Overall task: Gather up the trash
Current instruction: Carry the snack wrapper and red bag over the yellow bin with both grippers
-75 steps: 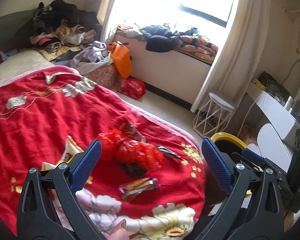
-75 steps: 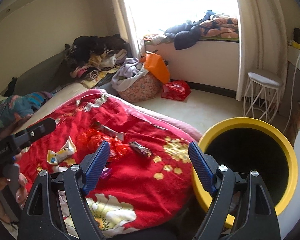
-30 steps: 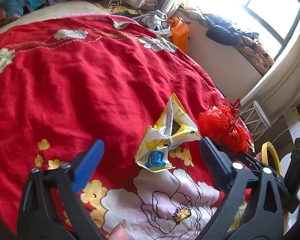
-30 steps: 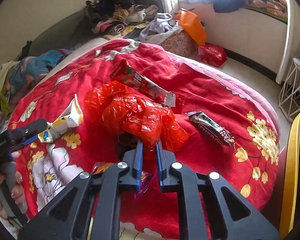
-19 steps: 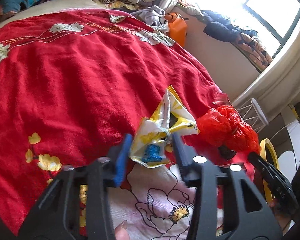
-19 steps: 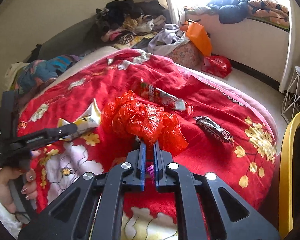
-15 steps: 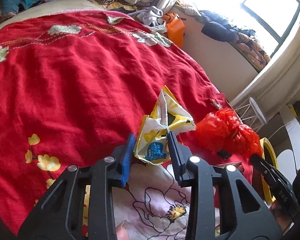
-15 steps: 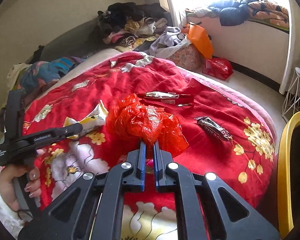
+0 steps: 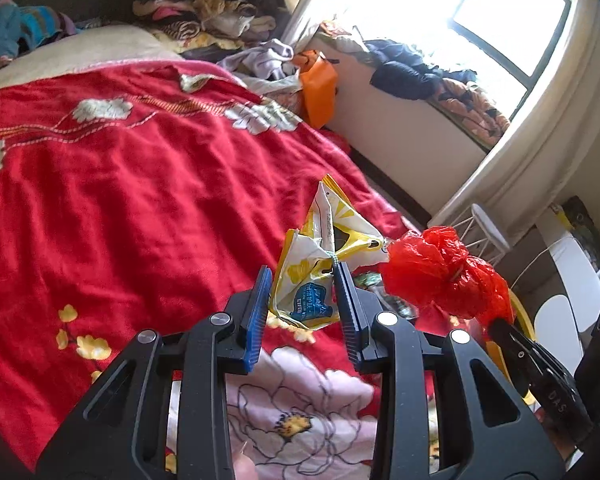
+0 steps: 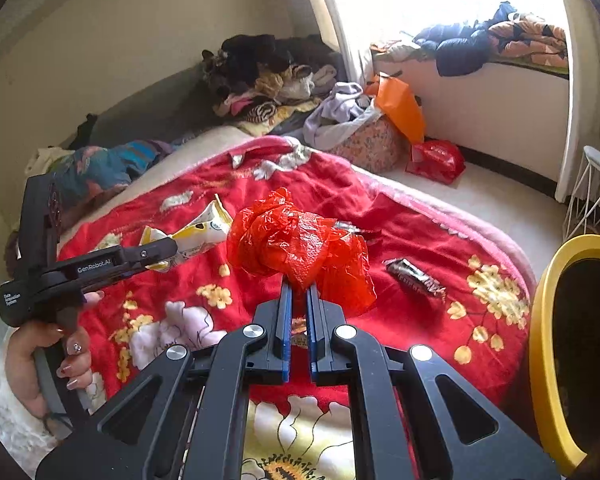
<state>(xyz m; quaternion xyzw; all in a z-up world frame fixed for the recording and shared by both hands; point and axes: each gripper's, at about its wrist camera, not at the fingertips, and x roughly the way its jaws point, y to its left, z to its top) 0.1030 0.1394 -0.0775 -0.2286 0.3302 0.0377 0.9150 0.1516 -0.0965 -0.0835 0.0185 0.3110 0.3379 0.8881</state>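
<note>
Left gripper (image 9: 303, 284) fingers clamp the yellow wrapper (image 9: 320, 264), lifted off the red bedspread (image 9: 112, 200). Right gripper (image 10: 296, 292) fingers pinch the red plastic bag (image 10: 296, 248). Only the right view shows a dark candy wrapper (image 10: 416, 277) right of the fingers, the yellow bin (image 10: 540, 360) and the person's hand (image 10: 40, 364).

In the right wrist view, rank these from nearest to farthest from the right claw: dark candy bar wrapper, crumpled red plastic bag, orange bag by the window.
1. Crumpled red plastic bag, gripped at the claw's tips.
2. Dark candy bar wrapper, right, on the bedspread.
3. Orange bag, far back, by the window.
</note>
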